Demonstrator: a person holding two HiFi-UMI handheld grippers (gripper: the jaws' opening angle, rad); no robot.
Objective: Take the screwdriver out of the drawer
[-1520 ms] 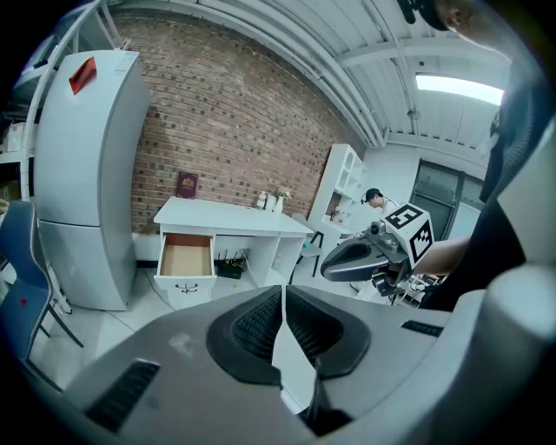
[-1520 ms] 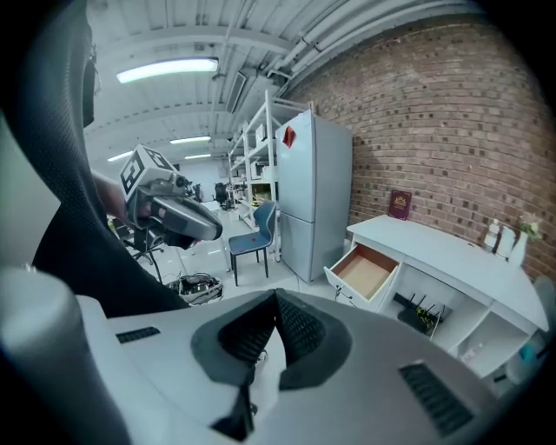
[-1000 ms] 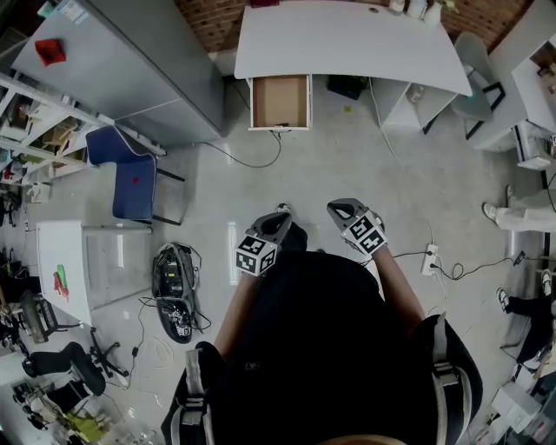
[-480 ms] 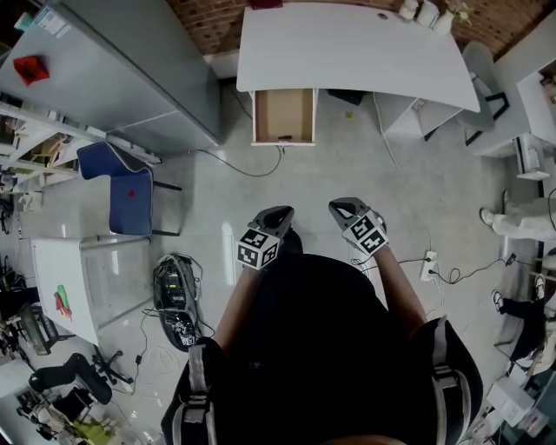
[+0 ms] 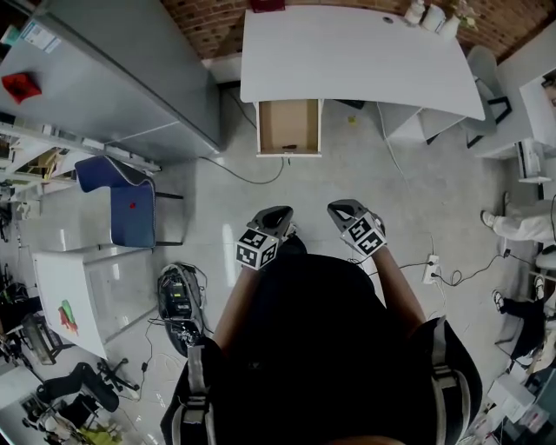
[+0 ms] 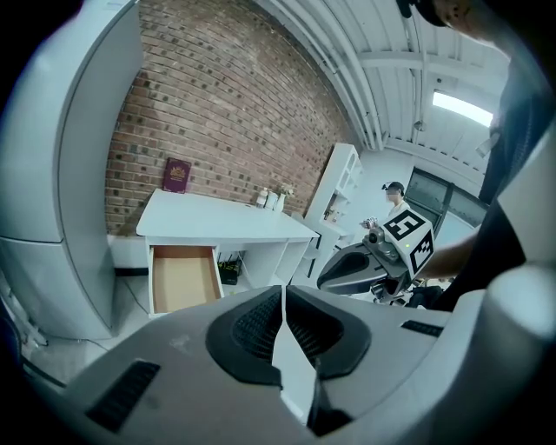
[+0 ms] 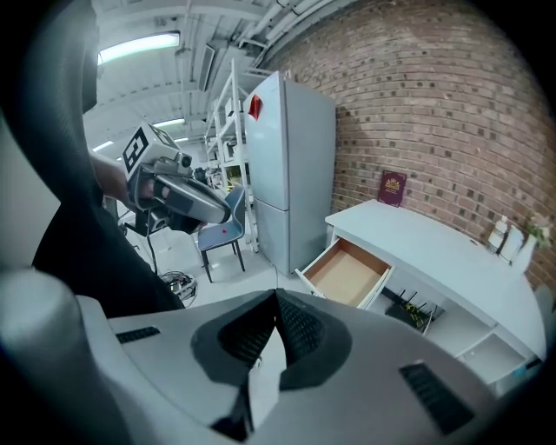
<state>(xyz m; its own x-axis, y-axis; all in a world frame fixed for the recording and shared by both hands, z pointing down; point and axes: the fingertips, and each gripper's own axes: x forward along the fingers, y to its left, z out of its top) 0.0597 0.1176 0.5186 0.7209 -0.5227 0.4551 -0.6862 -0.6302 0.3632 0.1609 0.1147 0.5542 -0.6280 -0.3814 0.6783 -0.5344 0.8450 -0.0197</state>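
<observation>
The open wooden drawer (image 5: 288, 127) sticks out from under the white desk (image 5: 356, 48), far ahead of me across the floor. At its near end lies a small dark item (image 5: 289, 147), too small to identify. The left gripper view shows the drawer (image 6: 182, 276) with a bare bottom, and so does the right gripper view of the drawer (image 7: 347, 272). My left gripper (image 5: 280, 212) and right gripper (image 5: 339, 208) are held side by side in front of my body. Both are shut on nothing, the jaws meeting in each gripper view.
A tall grey fridge (image 5: 130, 78) stands left of the desk. A blue chair (image 5: 130, 198) and a dark bundle of gear (image 5: 178, 300) are on the left floor. A cable (image 5: 248, 167) runs below the drawer. A power strip (image 5: 430, 268) lies right. A maroon book (image 5: 268, 5) rests on the desk.
The desk and drawer have slid lower and slightly right in the head view, so I have moved closer to them. Both grippers stay shut and keep their places in front of me.
</observation>
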